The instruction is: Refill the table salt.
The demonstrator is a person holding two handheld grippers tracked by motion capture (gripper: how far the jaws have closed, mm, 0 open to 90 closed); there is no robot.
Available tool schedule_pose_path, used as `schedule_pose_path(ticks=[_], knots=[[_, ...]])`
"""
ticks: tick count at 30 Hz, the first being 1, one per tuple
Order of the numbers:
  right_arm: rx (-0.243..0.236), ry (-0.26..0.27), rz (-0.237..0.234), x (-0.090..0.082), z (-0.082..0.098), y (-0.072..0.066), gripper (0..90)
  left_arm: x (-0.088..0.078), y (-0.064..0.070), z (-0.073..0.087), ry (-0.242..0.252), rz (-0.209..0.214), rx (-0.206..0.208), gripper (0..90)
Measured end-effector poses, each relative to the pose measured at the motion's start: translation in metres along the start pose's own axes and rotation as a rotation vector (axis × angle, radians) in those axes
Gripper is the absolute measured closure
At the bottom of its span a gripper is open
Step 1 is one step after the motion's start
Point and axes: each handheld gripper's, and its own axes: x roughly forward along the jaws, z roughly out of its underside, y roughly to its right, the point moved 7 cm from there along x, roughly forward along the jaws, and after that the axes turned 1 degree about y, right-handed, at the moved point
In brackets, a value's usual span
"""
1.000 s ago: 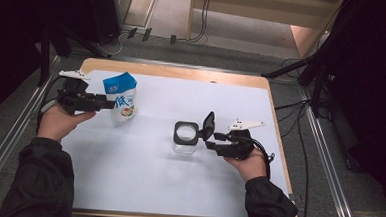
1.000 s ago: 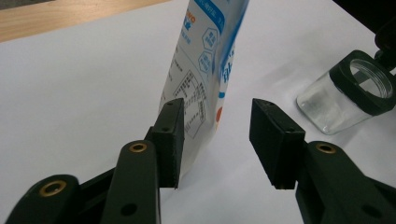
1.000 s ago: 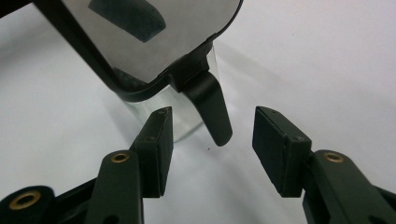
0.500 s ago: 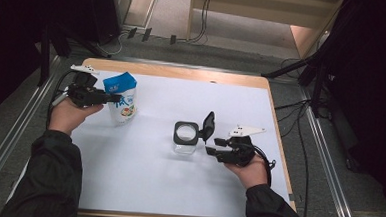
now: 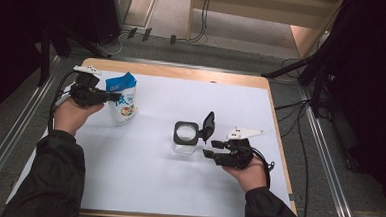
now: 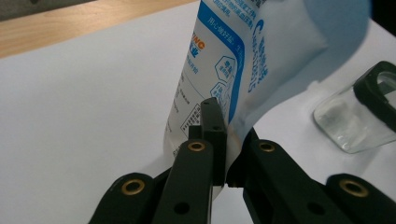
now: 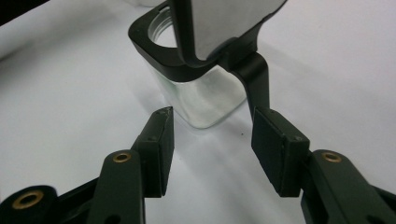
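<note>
Pouch (image 5: pixel 123 101), blue and white, stands upright at the table's (image 5: pixel 176 203) left rear. Left gripper (image 5: pixel 112 97) has just been closing and its jaws are now clamped on the pouch's side edge, seen pinched flat in the left gripper view (image 6: pixel 219 140). Glass jar (image 5: pixel 185 138) with a black rim and its hinged lid flipped up sits mid-table, well apart from the pouch. Right gripper (image 5: pixel 208 148) is just beside the jar, jaws apart, nothing between them (image 7: pixel 210 135).
</note>
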Motion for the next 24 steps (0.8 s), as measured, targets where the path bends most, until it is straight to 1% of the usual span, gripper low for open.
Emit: schedule_pose_path(ticks=[2, 3, 5, 6, 7, 8, 9, 10, 11, 13, 14, 15, 19, 20, 22, 23, 24], knots=[[-0.002, 0.004, -0.005, 0.0, -0.001, -0.001, 51.4, -0.001, 0.0, 0.0, -0.003, 0.002, -0.005, 90.0], [0.001, 0.003, -0.008, -0.001, -0.001, -0.003, 51.5, -0.003, 0.0, -0.001, -0.001, 0.012, -0.022, 90.0], [0.0, 0.003, -0.01, -0.002, -0.001, -0.004, 51.6, -0.005, 0.001, -0.001, 0.001, 0.006, -0.028, 90.0], [-0.004, 0.006, -0.011, -0.002, -0.001, -0.004, 51.7, -0.007, 0.002, -0.002, -0.003, 0.014, -0.033, 90.0], [-0.008, 0.009, -0.021, -0.003, -0.002, -0.007, 53.8, -0.009, 0.004, -0.003, 0.004, 0.015, -0.039, 90.0], [-0.01, 0.01, -0.028, -0.003, -0.002, -0.009, 53.8, -0.012, 0.006, -0.005, 0.019, 0.021, -0.045, 90.0], [-0.01, 0.009, -0.031, -0.002, -0.003, -0.011, 54.1, -0.012, 0.006, -0.005, 0.019, 0.021, -0.045, 90.0], [-0.018, 0.011, -0.036, -0.002, -0.003, -0.013, 54.1, -0.015, 0.008, -0.007, 0.023, 0.03, -0.05, 90.0], [-0.018, 0.011, -0.036, -0.002, -0.003, -0.013, 54.1, -0.017, 0.01, -0.009, 0.029, 0.033, -0.05, 90.0], [-0.026, 0.004, -0.046, -0.001, -0.003, -0.018, 54.2, -0.02, 0.014, -0.011, 0.033, 0.038, -0.038, 90.0], [-0.034, -0.002, -0.053, -0.001, -0.003, -0.023, 54.5, -0.021, 0.016, -0.012, 0.032, 0.039, -0.032, 90.0], [-0.034, -0.002, -0.053, -0.001, -0.003, -0.023, 54.5, -0.023, 0.018, -0.013, 0.032, 0.041, -0.026, 90.0], [-0.048, 0.004, -0.085, 0.0, -0.004, -0.036, 55.0, -0.026, 0.029, -0.017, 0.023, 0.066, -0.022, 90.0], [-0.053, 0.006, -0.094, 0.001, -0.004, -0.04, 55.0, -0.027, 0.033, -0.018, 0.019, 0.078, -0.015, 90.0], [-0.077, 0.005, -0.114, 0.005, -0.006, -0.051, 54.7, -0.027, 0.038, -0.019, 0.018, 0.085, -0.006, 90.0], [-0.077, 0.005, -0.114, 0.005, -0.006, -0.051, 54.7, -0.028, 0.041, -0.019, 0.014, 0.089, -0.005, 90.0], [-0.102, -0.002, -0.118, 0.008, -0.007, -0.057, 54.5, -0.028, 0.044, -0.02, 0.019, 0.096, -0.005, 90.0]])
